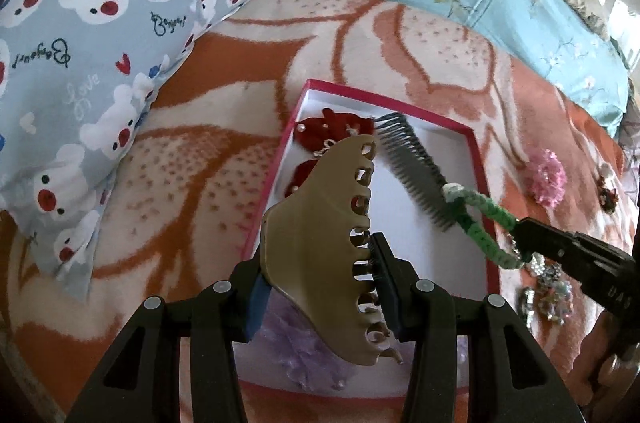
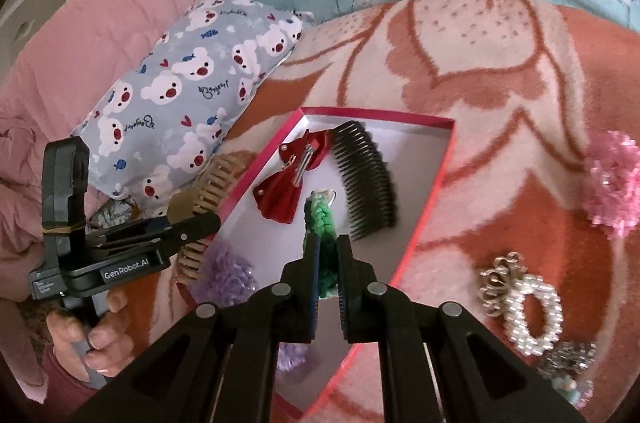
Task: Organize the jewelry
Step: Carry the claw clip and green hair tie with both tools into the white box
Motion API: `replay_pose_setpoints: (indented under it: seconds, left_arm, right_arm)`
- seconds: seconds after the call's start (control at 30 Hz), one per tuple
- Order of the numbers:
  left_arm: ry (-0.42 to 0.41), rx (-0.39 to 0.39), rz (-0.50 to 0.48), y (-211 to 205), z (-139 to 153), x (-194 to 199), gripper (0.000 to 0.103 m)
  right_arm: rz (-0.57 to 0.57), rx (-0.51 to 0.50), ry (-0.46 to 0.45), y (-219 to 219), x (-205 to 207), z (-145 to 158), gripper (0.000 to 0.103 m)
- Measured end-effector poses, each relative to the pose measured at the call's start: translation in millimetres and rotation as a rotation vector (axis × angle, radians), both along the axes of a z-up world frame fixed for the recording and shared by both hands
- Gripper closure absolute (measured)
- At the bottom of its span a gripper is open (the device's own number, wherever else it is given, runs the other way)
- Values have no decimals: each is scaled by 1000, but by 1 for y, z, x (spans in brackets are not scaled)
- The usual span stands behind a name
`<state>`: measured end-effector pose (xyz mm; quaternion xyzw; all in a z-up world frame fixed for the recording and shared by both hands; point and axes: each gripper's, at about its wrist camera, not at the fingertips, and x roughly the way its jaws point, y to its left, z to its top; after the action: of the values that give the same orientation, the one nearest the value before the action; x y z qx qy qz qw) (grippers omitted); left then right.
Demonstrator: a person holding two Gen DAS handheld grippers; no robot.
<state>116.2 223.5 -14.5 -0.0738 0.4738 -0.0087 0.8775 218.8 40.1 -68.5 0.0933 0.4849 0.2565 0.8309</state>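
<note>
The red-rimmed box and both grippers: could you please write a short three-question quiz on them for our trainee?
1. True or false: the left gripper is shut on a tan claw clip.
2. What does the right gripper hold? A) the black comb B) the green braided band C) the pink flower
3. Fill in: already inside the red-rimmed box, beside the black comb, lies a red ____.

Key
1. True.
2. B, the green braided band; the black comb lies in the box and the pink flower on the blanket.
3. Bow, the red bow clip.
</note>
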Motion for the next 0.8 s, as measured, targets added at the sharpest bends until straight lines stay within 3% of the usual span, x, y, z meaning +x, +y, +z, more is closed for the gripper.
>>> replay_pose_setpoints:
  seconds: [0.4, 0.63, 0.8]
  left_arm:
    - [72, 55, -9, -5, -44, 48, 58]
    - [81, 67, -2, -5, -56, 55, 57]
    - [81, 99, -3, -10, -56, 56, 56]
  right_arm:
    - [-2, -42, 79, 16, 28, -44, 96]
    - [-1, -56, 99, 15, 30, -53, 96]
    - [2, -44, 110, 15, 31, -54, 90]
